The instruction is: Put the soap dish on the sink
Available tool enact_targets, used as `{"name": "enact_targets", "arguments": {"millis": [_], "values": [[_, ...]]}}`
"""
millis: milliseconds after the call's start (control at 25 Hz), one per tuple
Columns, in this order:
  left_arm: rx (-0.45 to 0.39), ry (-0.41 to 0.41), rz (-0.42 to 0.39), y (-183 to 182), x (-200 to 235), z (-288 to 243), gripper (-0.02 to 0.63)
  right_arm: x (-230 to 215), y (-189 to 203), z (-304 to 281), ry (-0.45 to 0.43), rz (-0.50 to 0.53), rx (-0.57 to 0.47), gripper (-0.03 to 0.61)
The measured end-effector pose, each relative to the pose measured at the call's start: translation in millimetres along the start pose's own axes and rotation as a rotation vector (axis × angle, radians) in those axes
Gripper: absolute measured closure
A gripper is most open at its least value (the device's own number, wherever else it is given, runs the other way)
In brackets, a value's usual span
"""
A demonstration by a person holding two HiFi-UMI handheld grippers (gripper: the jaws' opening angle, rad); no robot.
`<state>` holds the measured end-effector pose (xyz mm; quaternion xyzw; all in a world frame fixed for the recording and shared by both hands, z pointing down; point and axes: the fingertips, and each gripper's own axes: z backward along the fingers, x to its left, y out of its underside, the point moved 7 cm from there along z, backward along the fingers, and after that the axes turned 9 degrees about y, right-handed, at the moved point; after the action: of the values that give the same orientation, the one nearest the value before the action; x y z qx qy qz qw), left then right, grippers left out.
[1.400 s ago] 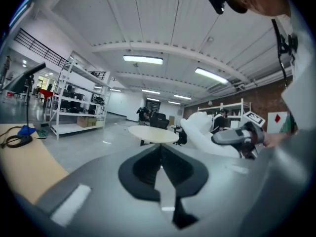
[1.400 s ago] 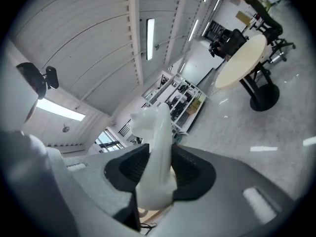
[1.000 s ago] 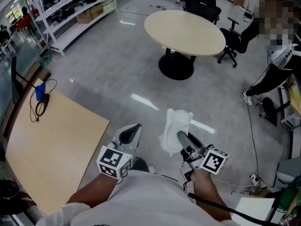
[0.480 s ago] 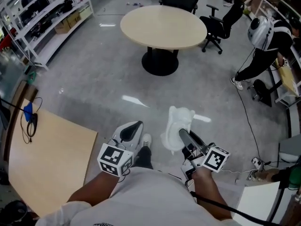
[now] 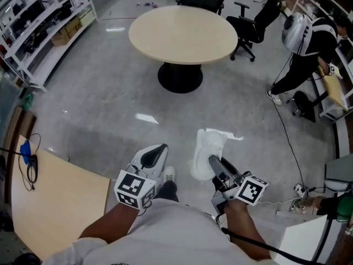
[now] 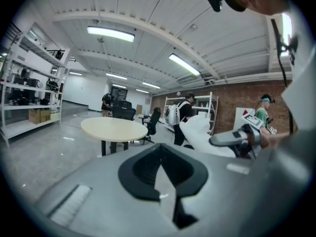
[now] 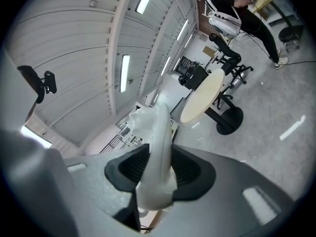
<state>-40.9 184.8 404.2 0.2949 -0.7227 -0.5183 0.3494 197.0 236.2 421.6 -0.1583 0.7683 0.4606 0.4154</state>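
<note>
R gripper point(image 5: 213, 162) pinching the soap dish point(image 5: 208, 147): white dish stands on edge btwn the two black pads, both pads pressed on its sides, most of it sticking out past the tips. R gripper view shows the same, dish squeezed in the middle of the jaws. L gripper point(image 5: 154, 155) pressed together at the tips w/ nothing btwn them. Marker cube on each gripper, close to the person's wrists.

All places vs the round table point(image 5: 183, 35), beige top, black pedestal base:
- soap dish: on the near side of the table, well apart from it, held in the air over the grey floor point(image 5: 110, 98).
- L gripper: also near side, just left of the dish, not touching it.
- black office chairs point(image 5: 249, 20): far side and right of the table, near it.
- person in black point(image 5: 309, 43), bent over: right of the table, past the chairs.
- white shelving point(image 5: 41, 24): left of the table, well apart.
- wooden board point(image 5: 52, 203) w/ a black cable on it: near side, far left of the table.
</note>
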Motion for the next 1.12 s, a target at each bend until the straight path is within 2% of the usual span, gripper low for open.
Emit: {"name": "enact_targets", "arguments": {"millis": [280, 560, 880, 1120], "values": [[-0.003, 0.010, 0.010, -20, 70, -36, 0.606, -7, -36, -68, 0.026, -0.026, -0.006, 0.436], [-0.028, 0.052, -0.001, -43, 127, -65, 0.606, 3, -71, -121, 0.036, 0.018, -0.047, 0.436], [-0.031, 0.069, 0.009, -53, 157, -76, 0.606, 9, -79, -148, 0.060, 0.019, -0.043, 0.437], [-0.032, 0.042, 0.042, -46, 170, -76, 0.606, 9, -85, -160, 0.067, 0.043, -0.028, 0.437]]}}
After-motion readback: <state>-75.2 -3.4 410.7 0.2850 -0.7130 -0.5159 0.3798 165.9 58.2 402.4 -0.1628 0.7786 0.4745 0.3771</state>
